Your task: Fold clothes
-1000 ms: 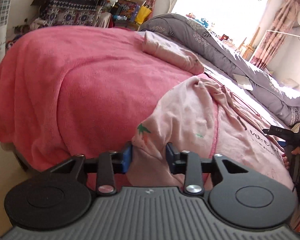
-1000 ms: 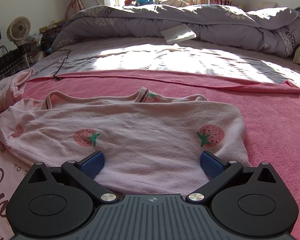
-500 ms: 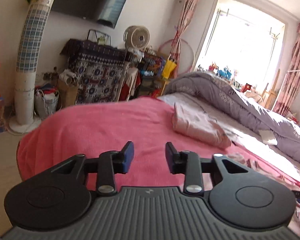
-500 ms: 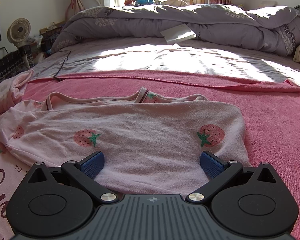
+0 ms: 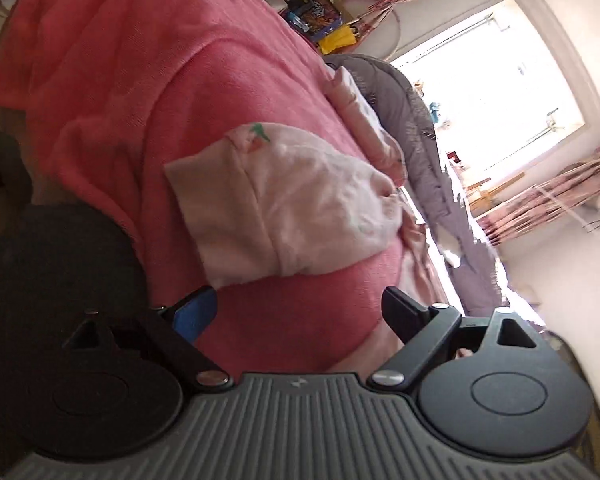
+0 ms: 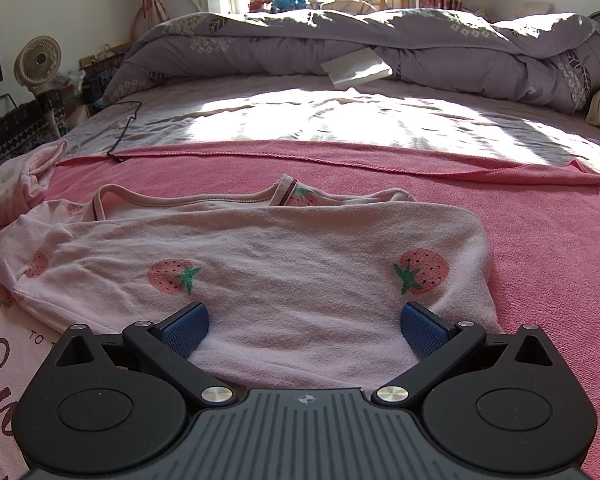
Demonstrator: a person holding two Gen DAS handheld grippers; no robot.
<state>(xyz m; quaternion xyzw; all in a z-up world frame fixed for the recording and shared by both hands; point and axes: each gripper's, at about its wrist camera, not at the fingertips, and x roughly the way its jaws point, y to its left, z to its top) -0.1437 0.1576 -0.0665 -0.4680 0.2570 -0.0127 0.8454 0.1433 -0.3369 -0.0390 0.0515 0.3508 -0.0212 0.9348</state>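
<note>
A pale pink strawberry-print shirt (image 6: 284, 280) lies partly folded on the pink blanket (image 6: 540, 240), its neckline at the far side. My right gripper (image 6: 304, 330) is open, its blue pads just above the shirt's near edge, holding nothing. In the tilted left wrist view, a folded part of the same pale pink cloth (image 5: 296, 208) lies on the blanket (image 5: 140, 80). My left gripper (image 5: 296, 312) is open and empty, just short of that cloth's near edge.
A second pink garment with dark lettering (image 6: 4, 360) lies at the left. A rolled pink garment (image 5: 364, 120) lies further up the bed. A grey floral duvet (image 6: 380, 48) and a white card (image 6: 356, 66) lie at the back. A black cable (image 6: 126, 128) lies on the sheet.
My left gripper has opened wide and rolled sideways, now pointing down at the cloth on the blanket after swinging up toward the room. The right gripper and the shirt have not moved.
</note>
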